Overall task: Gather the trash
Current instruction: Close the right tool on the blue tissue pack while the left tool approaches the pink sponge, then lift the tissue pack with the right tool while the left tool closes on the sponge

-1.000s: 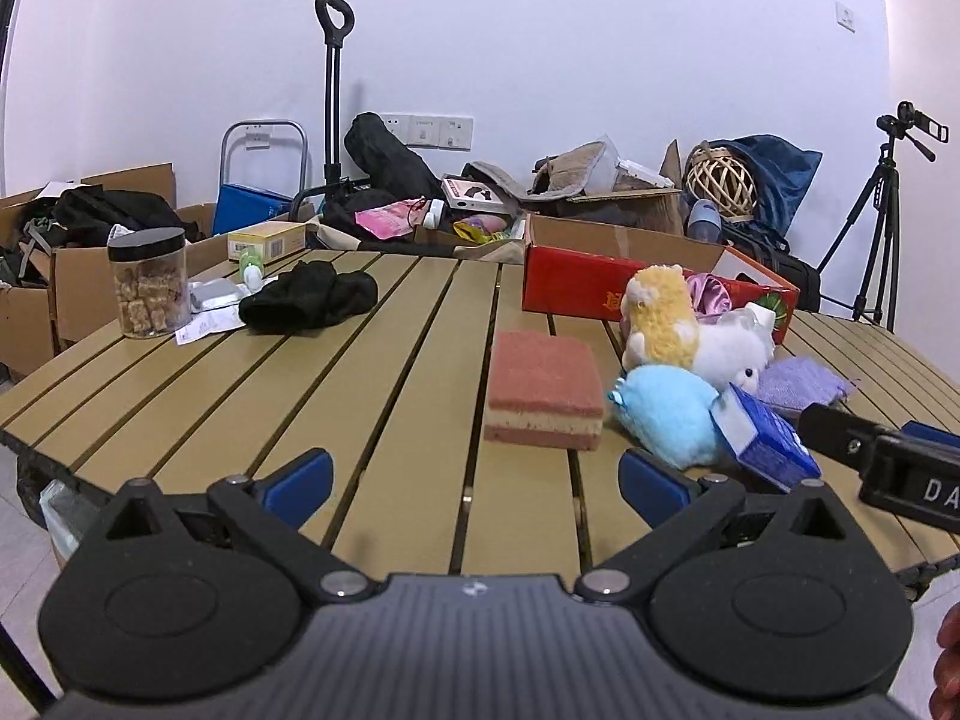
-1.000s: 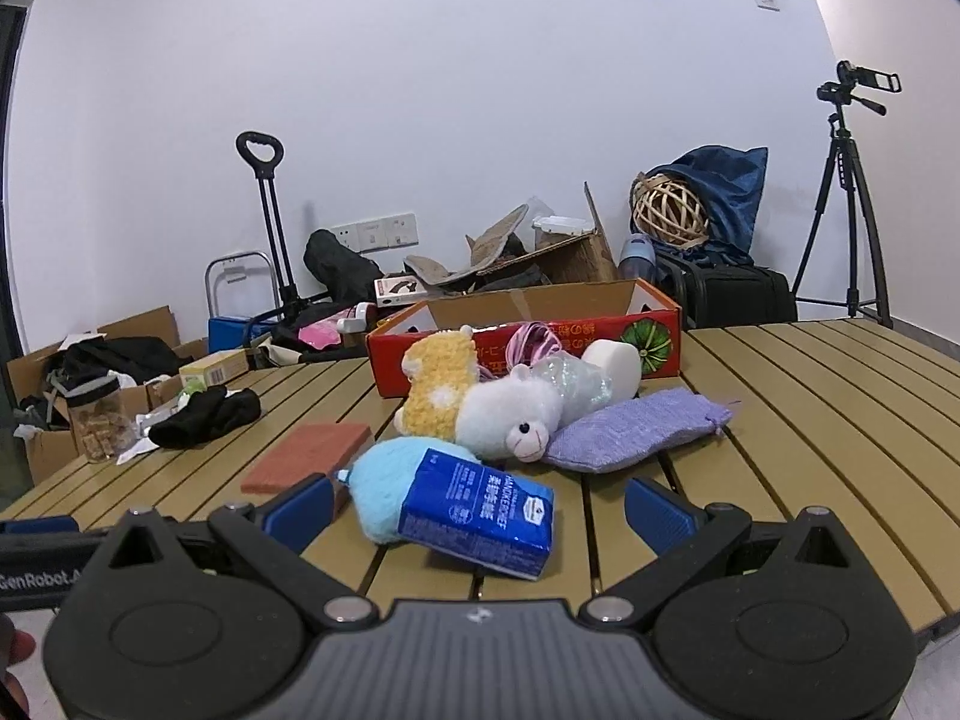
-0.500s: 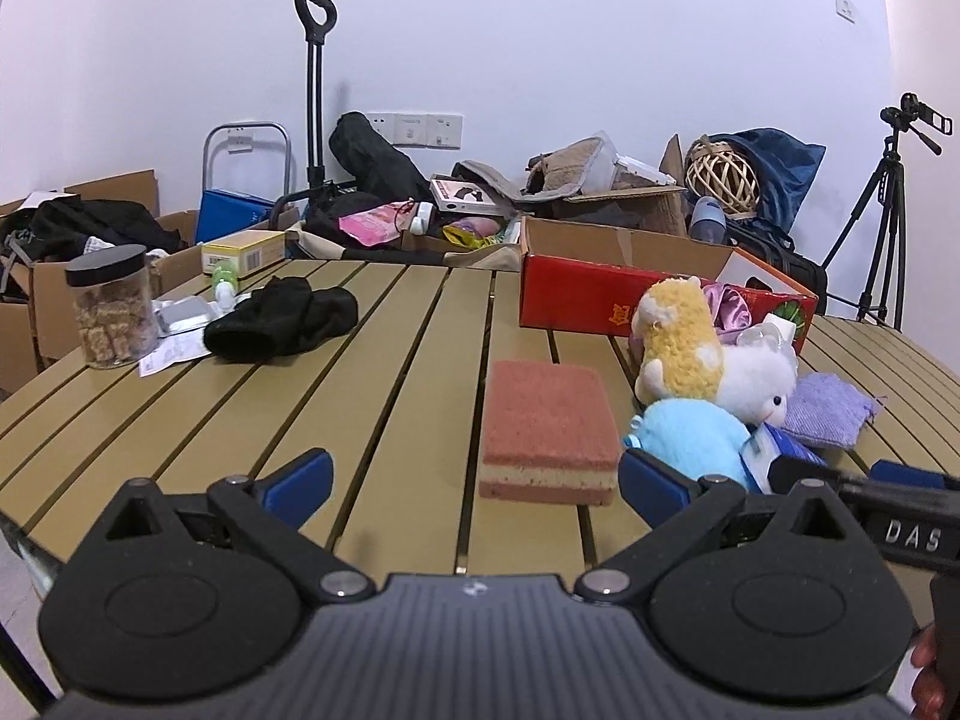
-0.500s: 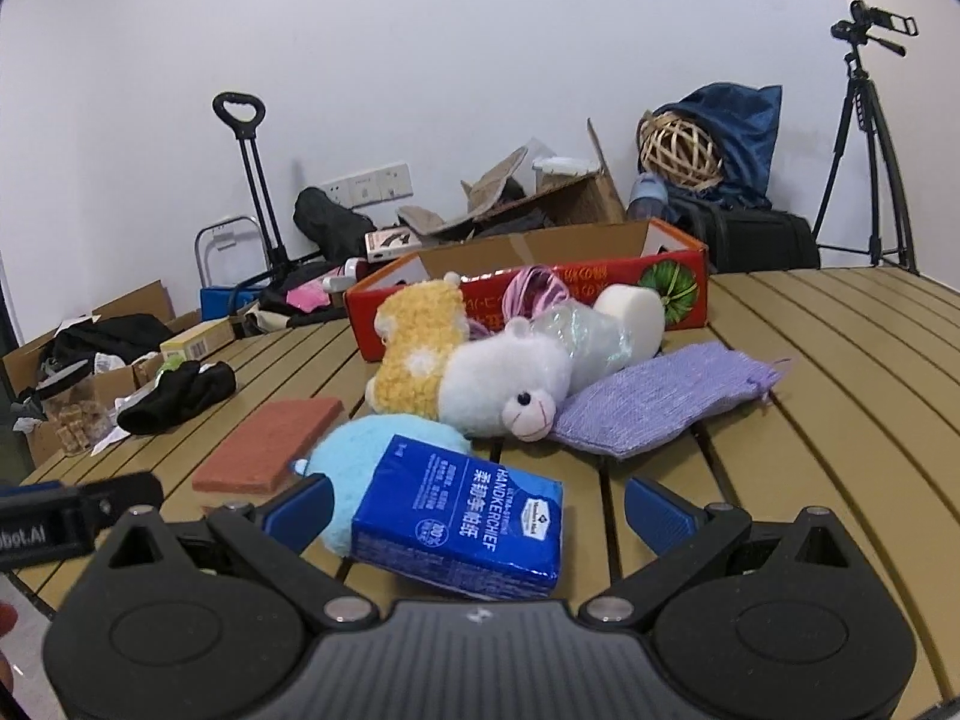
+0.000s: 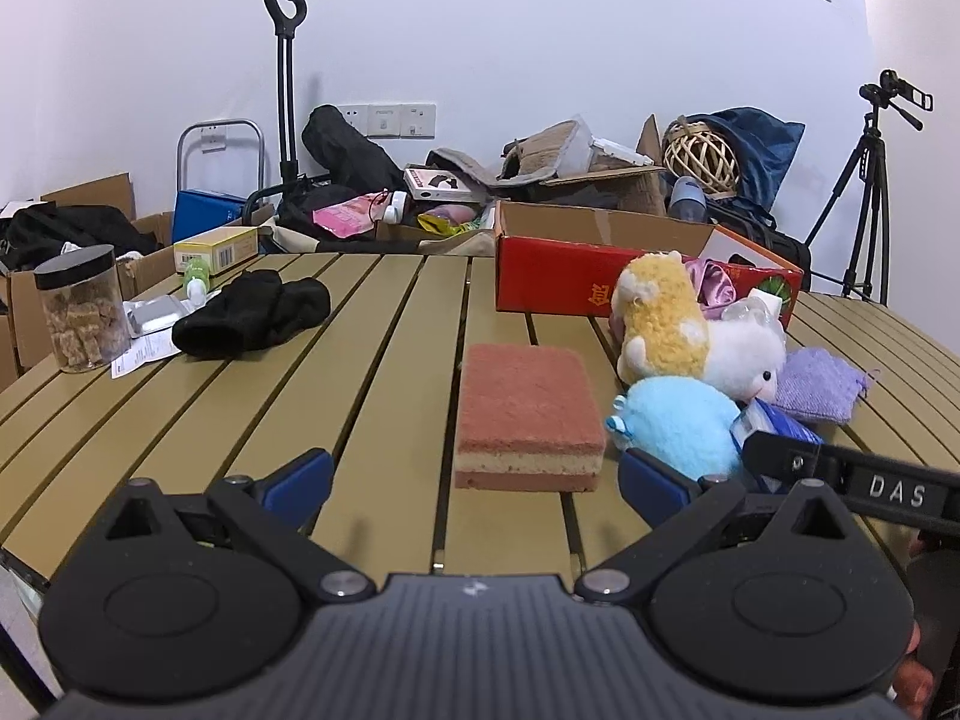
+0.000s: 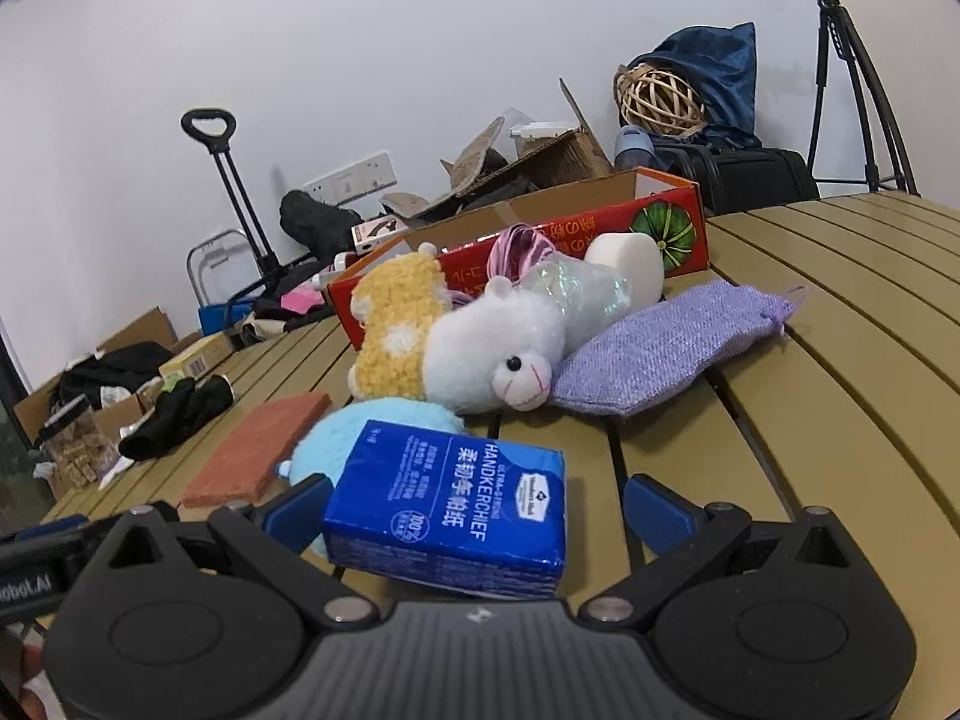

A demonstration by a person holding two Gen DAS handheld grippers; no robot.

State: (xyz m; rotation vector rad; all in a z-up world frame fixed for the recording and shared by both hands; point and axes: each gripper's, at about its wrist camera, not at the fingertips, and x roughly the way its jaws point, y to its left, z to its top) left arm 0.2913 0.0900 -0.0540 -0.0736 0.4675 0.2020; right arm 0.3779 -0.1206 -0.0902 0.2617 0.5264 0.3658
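A blue handkerchief tissue pack [image 6: 447, 504] lies on the slatted table between the wide-apart fingers of my right gripper [image 6: 477, 507], which is open around it without touching. In the left wrist view only a corner of the tissue pack [image 5: 774, 426] shows behind the blue plush. My left gripper [image 5: 477, 483] is open, and a red-brown sponge [image 5: 528, 414] sits just ahead between its fingertips. A red cardboard box [image 5: 564, 276] stands open at the table's far side, seen also as the red cardboard box [image 6: 606, 228] behind the toys.
Yellow, white and light-blue plush toys [image 6: 468, 342] and a purple pouch [image 6: 666, 348] crowd behind the pack. A black cloth [image 5: 252, 312], a snack jar [image 5: 81, 309] and papers lie at the left. Boxes, a trolley and a tripod [image 5: 858, 198] stand beyond the table.
Both grippers have moved forward over the table. The right one has closed in until the tissue pack sits between its open fingers, and it has tilted. The sponge is nearer the left gripper.
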